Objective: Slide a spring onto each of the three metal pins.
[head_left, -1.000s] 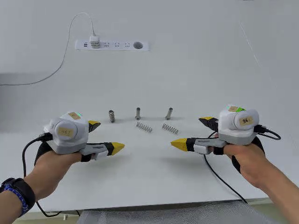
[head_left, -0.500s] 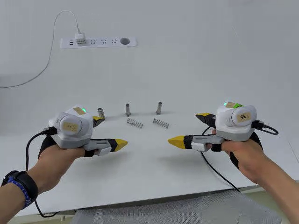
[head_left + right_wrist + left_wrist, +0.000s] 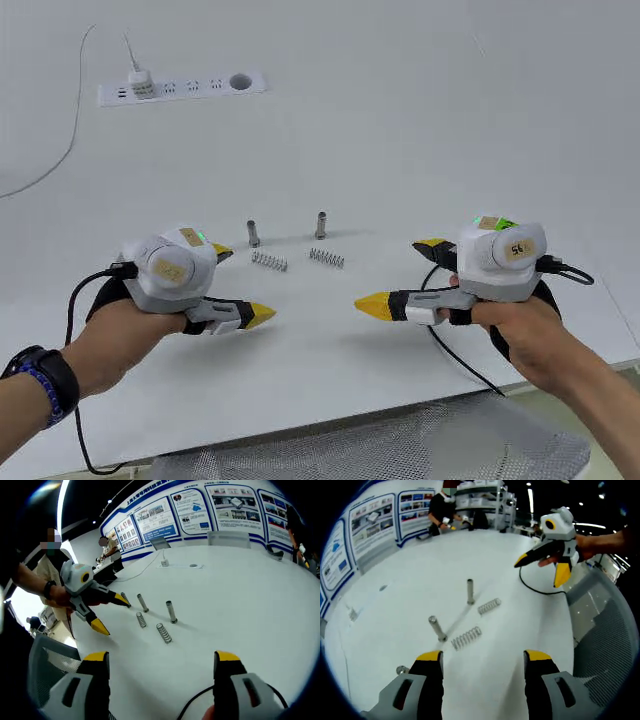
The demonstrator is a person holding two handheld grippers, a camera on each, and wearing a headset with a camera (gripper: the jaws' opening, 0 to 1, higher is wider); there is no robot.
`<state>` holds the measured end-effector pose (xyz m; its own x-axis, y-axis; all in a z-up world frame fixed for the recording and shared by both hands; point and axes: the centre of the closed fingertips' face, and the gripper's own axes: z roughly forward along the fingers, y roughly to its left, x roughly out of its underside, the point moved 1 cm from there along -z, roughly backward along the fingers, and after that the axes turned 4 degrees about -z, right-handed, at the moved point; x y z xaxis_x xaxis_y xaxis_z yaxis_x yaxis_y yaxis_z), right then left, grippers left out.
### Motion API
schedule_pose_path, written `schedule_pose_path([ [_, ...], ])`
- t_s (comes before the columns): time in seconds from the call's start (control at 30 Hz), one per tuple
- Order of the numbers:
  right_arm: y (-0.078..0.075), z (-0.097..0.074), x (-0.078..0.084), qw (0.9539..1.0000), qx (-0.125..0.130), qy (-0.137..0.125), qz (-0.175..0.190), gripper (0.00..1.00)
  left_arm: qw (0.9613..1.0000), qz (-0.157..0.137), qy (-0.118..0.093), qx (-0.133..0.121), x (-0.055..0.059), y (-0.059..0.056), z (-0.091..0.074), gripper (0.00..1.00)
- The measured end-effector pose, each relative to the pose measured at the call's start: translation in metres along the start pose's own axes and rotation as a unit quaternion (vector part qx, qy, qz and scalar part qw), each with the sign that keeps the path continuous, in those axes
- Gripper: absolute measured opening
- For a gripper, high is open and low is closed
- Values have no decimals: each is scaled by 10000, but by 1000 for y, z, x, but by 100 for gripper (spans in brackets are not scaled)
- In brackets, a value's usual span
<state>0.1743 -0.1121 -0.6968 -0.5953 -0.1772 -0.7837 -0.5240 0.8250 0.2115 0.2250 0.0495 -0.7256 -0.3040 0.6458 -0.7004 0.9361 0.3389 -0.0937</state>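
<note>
Head view: the left gripper and right gripper hover over the table, tips facing each other, both spread wide and empty. Beyond them a pin and a second pin stand upright and bare, with a spring and a second spring lying just in front. In the right gripper view a third pin stands beside the left gripper's tip.
</note>
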Motion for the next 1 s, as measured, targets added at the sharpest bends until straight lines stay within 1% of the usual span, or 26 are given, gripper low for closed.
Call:
schedule_pose_path([
  [0.1,-2,-2,0,10000,-8,-15,4,87,9999,99,46,69,-3,-2,5,66],
  [0.17,-2,-3,0,10000,-15,-33,11,87,9996,250,104,102,-6,-3,9,66],
  [0.33,-4,-5,0,10000,-29,-66,23,87,9988,392,190,219,-9,-5,18,65],
  [0.4,-4,-5,0,10000,-32,-73,23,87,9986,399,219,266,-11,-6,21,65],
  [0.67,-4,-7,3,9999,-66,-64,45,86,9978,428,360,355,-9,-5,34,64],
  [0.77,-4,-7,4,9999,-75,-65,59,86,9976,396,430,373,-8,-7,36,62],
  [0.83,-4,-7,4,9999,-83,-53,56,86,9978,323,445,363,-8,-7,36,62],
  [1.0,-5,-7,4,9999,-104,-50,53,86,9979,257,475,344,-7,-8,36,58],
])
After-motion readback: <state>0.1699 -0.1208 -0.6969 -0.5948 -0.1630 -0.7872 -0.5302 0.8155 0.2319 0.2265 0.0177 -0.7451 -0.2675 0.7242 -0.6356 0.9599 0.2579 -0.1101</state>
